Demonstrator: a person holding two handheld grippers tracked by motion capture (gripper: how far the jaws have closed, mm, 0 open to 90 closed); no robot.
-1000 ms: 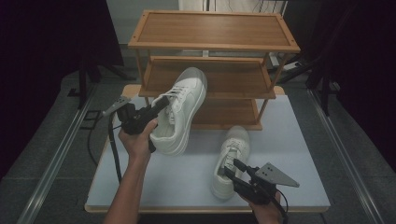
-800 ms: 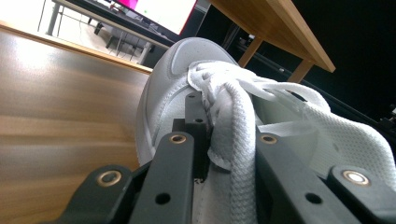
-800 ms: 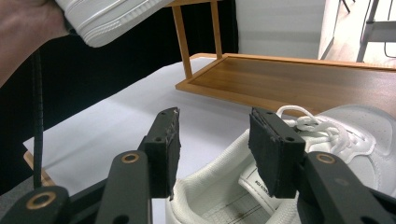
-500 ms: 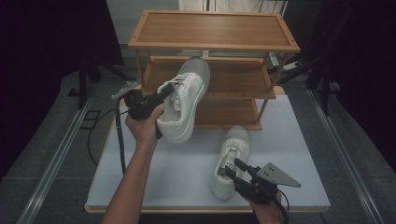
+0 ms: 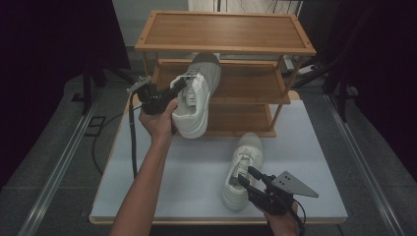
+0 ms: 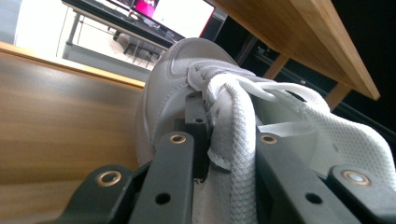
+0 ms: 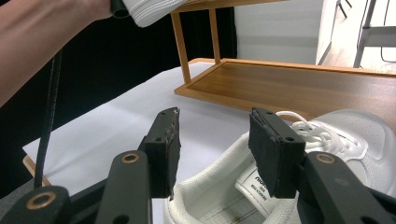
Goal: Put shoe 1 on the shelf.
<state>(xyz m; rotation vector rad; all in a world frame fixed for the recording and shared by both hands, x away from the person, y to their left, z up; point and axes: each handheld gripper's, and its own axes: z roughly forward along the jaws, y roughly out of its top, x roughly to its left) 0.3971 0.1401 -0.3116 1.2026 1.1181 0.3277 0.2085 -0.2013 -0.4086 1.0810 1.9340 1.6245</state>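
My left gripper (image 5: 176, 91) is shut on a white sneaker (image 5: 197, 93) and holds it in the air. The sneaker's toe points at the middle shelf (image 5: 251, 81) of the wooden rack (image 5: 226, 29). In the left gripper view the jaws (image 6: 224, 135) clamp the laces and tongue of this sneaker (image 6: 173, 79), whose toe lies over the shelf board (image 6: 60, 126). A second white sneaker (image 5: 242, 164) lies on the white table (image 5: 192, 172), toe toward the rack. My right gripper (image 5: 247, 176) stands open at its heel. Its pads (image 7: 219, 144) sit either side of the heel collar of that sneaker (image 7: 341, 135) without pressing.
The rack has three tiers; the top shelf and the bottom shelf (image 5: 236, 120) are bare. A black cable (image 5: 132, 142) hangs from the left gripper over the table's left side. Dark floor and metal rails (image 5: 59, 167) flank the table.
The left hand has carried its sneaker up and away, from over the table to the front of the middle shelf. The right gripper and the second sneaker have stayed put.
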